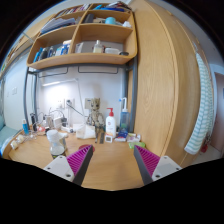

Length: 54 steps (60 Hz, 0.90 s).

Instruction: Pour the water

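My gripper (112, 162) stands open over a wooden desk (105, 165), its two pink pads (79, 158) wide apart with only bare desk between them. Beyond the fingers, at the back of the desk, stands a white bottle with a red top (110, 124). To its left sit a small box-shaped figure (93, 110) and a pink and white object (56, 145). I cannot pick out a cup or a water vessel with certainty.
Small items crowd the back of the desk along the wall, among them a green object (133, 141) by the right finger. Wooden shelves (85, 45) with boxes and bottles hang above. A tall wooden cabinet side (165, 80) rises on the right.
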Each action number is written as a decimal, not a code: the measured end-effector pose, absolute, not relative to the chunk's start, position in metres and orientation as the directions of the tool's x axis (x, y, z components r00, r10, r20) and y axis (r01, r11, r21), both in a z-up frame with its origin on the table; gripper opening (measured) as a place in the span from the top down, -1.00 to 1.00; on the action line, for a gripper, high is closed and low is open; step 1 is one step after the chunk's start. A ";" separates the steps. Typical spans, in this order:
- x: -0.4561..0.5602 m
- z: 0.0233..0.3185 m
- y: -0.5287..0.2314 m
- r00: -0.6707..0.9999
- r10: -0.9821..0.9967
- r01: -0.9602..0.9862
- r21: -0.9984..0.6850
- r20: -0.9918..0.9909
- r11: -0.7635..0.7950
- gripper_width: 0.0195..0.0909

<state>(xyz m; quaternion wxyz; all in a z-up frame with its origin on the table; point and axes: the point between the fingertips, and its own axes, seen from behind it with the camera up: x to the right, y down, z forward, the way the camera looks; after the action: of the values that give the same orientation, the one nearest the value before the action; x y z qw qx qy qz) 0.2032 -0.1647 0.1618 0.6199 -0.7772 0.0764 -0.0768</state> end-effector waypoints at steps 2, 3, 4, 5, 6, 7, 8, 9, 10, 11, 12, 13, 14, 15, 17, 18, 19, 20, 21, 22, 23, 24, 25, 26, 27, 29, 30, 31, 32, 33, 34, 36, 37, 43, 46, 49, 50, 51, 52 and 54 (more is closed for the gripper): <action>0.200 0.156 -0.167 0.979 -0.205 -0.026 -0.973 0.023 -0.231 -0.82; 0.198 0.153 -0.168 0.980 -0.197 -0.026 -0.972 0.021 -0.235 -0.81; 0.195 0.148 -0.169 0.982 -0.188 -0.027 -0.970 0.019 -0.240 -0.79; 0.191 0.144 -0.170 0.984 -0.179 -0.029 -0.969 0.016 -0.244 -0.79; 0.188 0.139 -0.172 0.985 -0.171 -0.032 -0.968 0.011 -0.248 -0.79; 0.184 0.136 -0.172 0.986 -0.164 -0.036 -0.968 0.006 -0.250 -0.79; 0.179 0.130 -0.174 0.988 -0.157 -0.041 -0.967 -0.001 -0.250 -0.79; 0.174 0.124 -0.176 0.989 -0.150 -0.045 -0.967 -0.007 -0.252 -0.79; 0.169 0.119 -0.177 0.990 -0.141 -0.048 -0.966 -0.012 -0.253 -0.79; 0.163 0.115 -0.179 0.991 -0.132 -0.051 -0.966 -0.017 -0.254 -0.79; 0.157 0.110 -0.180 0.992 -0.122 -0.052 -0.965 -0.021 -0.255 -0.79; 0.151 0.106 -0.181 0.993 -0.112 -0.052 -0.965 -0.023 -0.255 -0.80; 0.145 0.103 -0.182 0.995 -0.101 -0.050 -0.965 -0.025 -0.256 -0.79; 0.139 0.099 -0.183 0.995 -0.091 -0.049 -0.966 -0.026 -0.255 -0.79; 0.125 0.093 -0.184 0.997 -0.072 -0.048 -0.967 -0.031 -0.251 -0.79; 0.118 0.090 -0.184 0.997 -0.063 -0.048 -0.967 -0.034 -0.248 -0.79; 0.111 0.088 -0.184 0.998 -0.052 -0.047 -0.968 -0.035 -0.247 -0.80; 0.104 0.086 -0.183 0.998 -0.041 -0.046 -0.968 -0.037 -0.245 -0.80; 0.096 0.084 -0.183 0.999 -0.028 -0.044 -0.969 -0.039 -0.243 -0.80; 0.088 0.082 -0.181 0.999 -0.014 -0.042 -0.970 -0.040 -0.239 -0.79; 0.082 0.081 -0.179 0.999 0.001 -0.040 -0.971 -0.041 -0.236 -0.79; 0.073 0.079 -0.177 0.999 0.013 -0.039 -0.972 -0.043 -0.231 -0.80; 0.066 0.079 -0.174 0.999 0.026 -0.038 -0.973 -0.045 -0.227 -0.80; 0.060 0.078 -0.171 0.998 0.040 -0.037 -0.974 -0.047 -0.225 -0.80; 0.054 0.078 -0.168 0.998 0.050 -0.037 -0.974 -0.050 -0.222 -0.81; 0.042 0.077 -0.161 0.996 0.066 -0.040 -0.976 -0.055 -0.214 -0.83; 0.036 0.078 -0.157 0.996 0.072 -0.042 -0.978 -0.058 -0.206 -0.84; 0.033 0.079 -0.153 0.995 0.078 -0.043 -0.979 -0.060 -0.200 -0.85; 0.030 0.080 -0.148 0.995 0.080 -0.045 -0.980 -0.061 -0.193 -0.85; 0.027 0.081 -0.144 0.995 0.080 -0.046 -0.981 -0.062 -0.187 -0.86; 0.025 0.082 -0.139 0.995 0.078 -0.046 -0.982 -0.061 -0.182 -0.85; 0.023 0.083 -0.130 0.996 0.070 -0.042 -0.984 -0.055 -0.172 -0.85; 0.023 0.084 -0.126 0.997 0.063 -0.040 -0.985 -0.052 -0.168 -0.85; 0.026 0.082 -0.101 0.999 0.028 -0.024 -0.987 -0.029 -0.159 -0.82; 0.027 0.081 -0.091 0.999 0.024 -0.028 -0.987 -0.032 -0.161 -0.71; 0.025 0.078 -0.083 0.999 0.036 -0.035 -0.985 -0.041 -0.167 -0.58; 0.024 0.077 -0.080 0.998 0.042 -0.037 -0.985 -0.045 -0.170 -0.52; 0.024 0.076 -0.077 0.998 0.047 -0.041 -0.984 -0.049 -0.172 -0.46; 0.024 0.076 -0.075 0.997 0.048 -0.045 -0.984 -0.054 -0.172 -0.41; 0.025 0.076 -0.071 0.997 0.046 -0.052 -0.984 -0.061 -0.171 -0.30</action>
<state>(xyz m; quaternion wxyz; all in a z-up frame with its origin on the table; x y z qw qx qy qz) 0.0253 -0.0707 0.0756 0.6437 -0.7643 0.0019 0.0380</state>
